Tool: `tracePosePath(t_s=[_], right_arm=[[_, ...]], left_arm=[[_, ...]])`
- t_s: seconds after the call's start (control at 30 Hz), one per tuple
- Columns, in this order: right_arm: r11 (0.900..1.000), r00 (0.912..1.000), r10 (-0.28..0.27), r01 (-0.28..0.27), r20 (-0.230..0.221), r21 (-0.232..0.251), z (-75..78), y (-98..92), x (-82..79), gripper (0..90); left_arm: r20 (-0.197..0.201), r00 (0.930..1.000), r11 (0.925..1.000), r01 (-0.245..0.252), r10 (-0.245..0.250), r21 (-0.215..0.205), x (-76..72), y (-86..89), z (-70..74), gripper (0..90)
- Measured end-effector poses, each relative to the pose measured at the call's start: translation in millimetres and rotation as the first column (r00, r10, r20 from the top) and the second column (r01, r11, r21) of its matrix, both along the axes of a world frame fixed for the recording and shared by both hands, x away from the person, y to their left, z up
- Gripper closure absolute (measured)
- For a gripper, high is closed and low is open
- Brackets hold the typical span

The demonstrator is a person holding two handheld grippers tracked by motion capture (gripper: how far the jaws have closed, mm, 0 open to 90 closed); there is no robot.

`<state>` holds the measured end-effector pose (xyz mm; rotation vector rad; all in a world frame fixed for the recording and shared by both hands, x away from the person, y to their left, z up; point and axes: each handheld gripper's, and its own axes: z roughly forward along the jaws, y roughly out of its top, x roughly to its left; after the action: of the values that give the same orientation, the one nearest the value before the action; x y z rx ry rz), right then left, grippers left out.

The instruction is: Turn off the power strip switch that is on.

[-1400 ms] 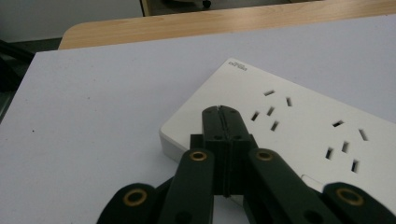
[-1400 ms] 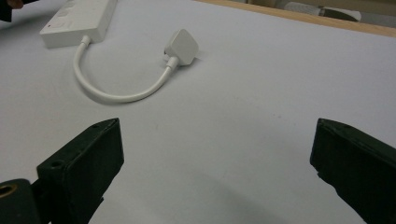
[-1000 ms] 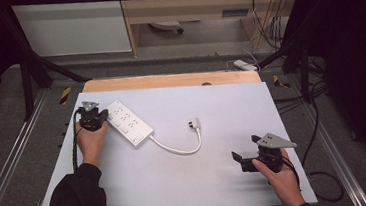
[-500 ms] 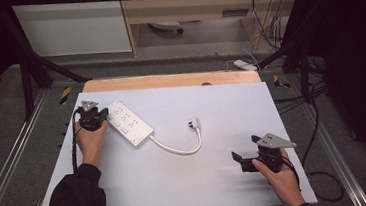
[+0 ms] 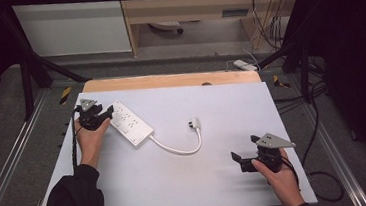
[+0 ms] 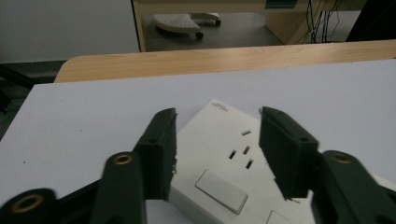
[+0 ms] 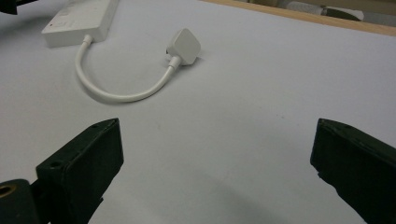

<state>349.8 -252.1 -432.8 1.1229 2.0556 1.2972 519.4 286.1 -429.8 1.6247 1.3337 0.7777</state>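
A white power strip (image 5: 131, 123) lies slantwise on the left of the white tabletop (image 5: 211, 100). Its short cable (image 5: 175, 148) curls to a white plug (image 5: 194, 124) near the middle. My left gripper (image 5: 103, 115) is at the strip's far-left end. In the left gripper view its jaws have just been opening and now stand apart over the strip's end (image 6: 224, 158), with the left gripper (image 6: 217, 121) pads pressing on nothing. My right gripper (image 5: 237, 161) rests low at the front right, wide open. From the right gripper (image 7: 219, 140) the plug (image 7: 184, 45) and strip (image 7: 79, 21) lie ahead.
A wooden edge (image 5: 169, 80) borders the tabletop's far side. Metal frame rails (image 5: 12, 148) run along both sides. Another white strip (image 5: 245, 65) and loose cables (image 5: 322, 171) lie on the floor at the right. Bare white tabletop stretches between the two hands.
Both hands, the strip and the plug stay where they were in the high view. The left jaws' spread is too small there to compare.
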Motion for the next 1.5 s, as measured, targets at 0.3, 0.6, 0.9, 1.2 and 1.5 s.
tracePosePath(t_s=[0.3, 0.6, 0.9, 1.2, 1.5], right_arm=[[1.000, 1.0000, 0.004, -0.004, -0.002, 0.001, 0.4, 1.4, -1.2, 2.8], [1.000, 1.0000, 0.002, -0.002, -0.002, -0.002, 0.0, 0.5, -0.9, 2.7], [1.000, 1.0000, 0.005, -0.005, -0.003, 0.003, 0.6, 1.5, -1.1, 2.7], [1.000, 1.0000, 0.010, -0.010, 0.001, -0.007, 0.4, 2.1, -1.3, 2.6], [1.000, 1.0000, 0.008, -0.008, 0.002, -0.006, 0.3, 1.8, -1.1, 2.6]], left_arm=[[0.014, 0.9998, 0.9990, -0.010, 0.011, -0.043, -3.4, -2.8, 6.9, 12.4], [0.032, 0.9993, 0.9986, 0.019, -0.018, -0.050, -5.9, -6.7, 11.4, 8.2], [0.072, 0.9974, 0.9990, 0.011, -0.008, -0.043, -17.7, -5.1, 29.2, 8.0], [0.068, 0.9973, 0.9978, 0.032, -0.028, -0.058, -29.1, -3.2, 40.1, 7.6], [0.066, 0.9968, 0.9962, 0.050, -0.046, -0.071, -36.0, -5.8, 47.4, 7.5]])
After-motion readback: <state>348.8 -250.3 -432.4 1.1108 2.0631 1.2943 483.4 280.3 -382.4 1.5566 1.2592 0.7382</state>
